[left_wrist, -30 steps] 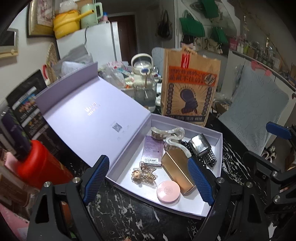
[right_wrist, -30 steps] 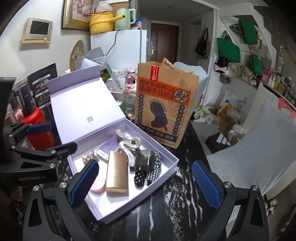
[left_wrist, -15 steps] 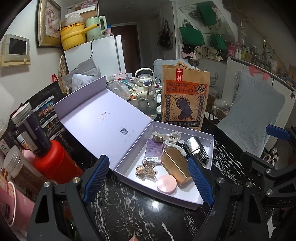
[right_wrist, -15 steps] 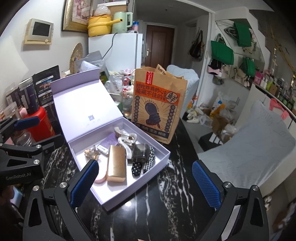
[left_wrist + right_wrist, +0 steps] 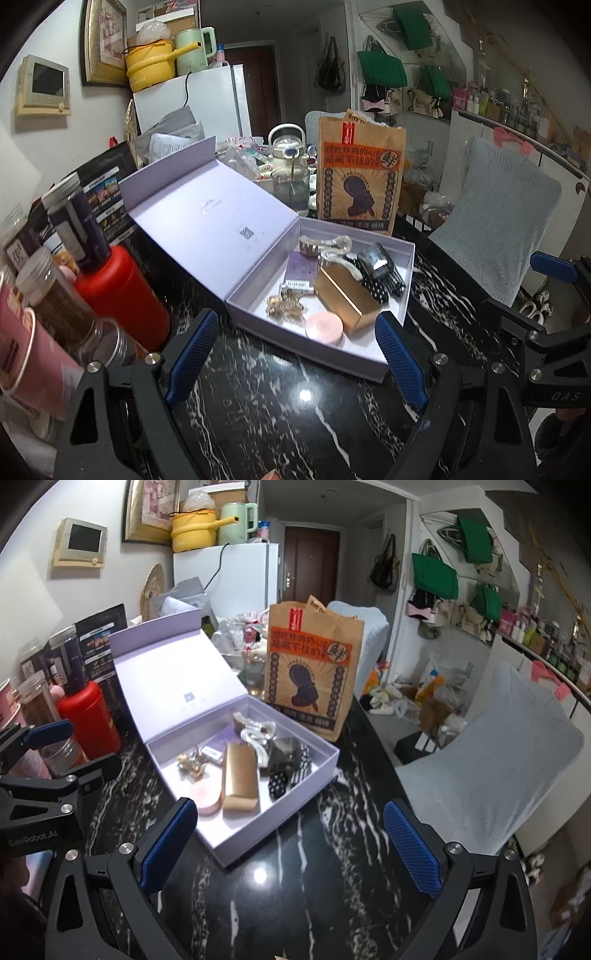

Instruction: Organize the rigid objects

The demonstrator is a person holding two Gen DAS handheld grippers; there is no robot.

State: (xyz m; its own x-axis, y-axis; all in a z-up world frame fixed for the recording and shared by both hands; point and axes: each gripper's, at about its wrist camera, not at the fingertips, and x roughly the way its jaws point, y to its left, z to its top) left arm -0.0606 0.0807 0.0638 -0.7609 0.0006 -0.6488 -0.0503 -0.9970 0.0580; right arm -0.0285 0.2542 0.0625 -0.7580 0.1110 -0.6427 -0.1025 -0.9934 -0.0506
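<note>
Both grippers are held over a black marble tabletop (image 5: 280,413), each with its blue-padded jaws spread wide and nothing between them. Just ahead of the left gripper (image 5: 293,354) the near edge of an open lilac gift box (image 5: 332,356) is seen, with a round pink compact (image 5: 325,326) closest to the fingers and a gold rectangular box (image 5: 345,299) beside it toward the right finger. Past these, a gold hair claw (image 5: 286,306), a purple card (image 5: 302,269), a black polka-dot hair accessory (image 5: 373,284), a dark metallic clip (image 5: 375,256) and a pearly white hair claw (image 5: 332,245) are lain deeper in the tray. The lid (image 5: 210,206) is propped open, rising away to the left. From the right gripper (image 5: 290,836) the same box (image 5: 258,834) is seen ahead and slightly left, its near corner between the fingers. A red bottle (image 5: 122,291) stands left of the left gripper, and beyond the box a printed brown paper bag (image 5: 360,181) is stood upright.
</note>
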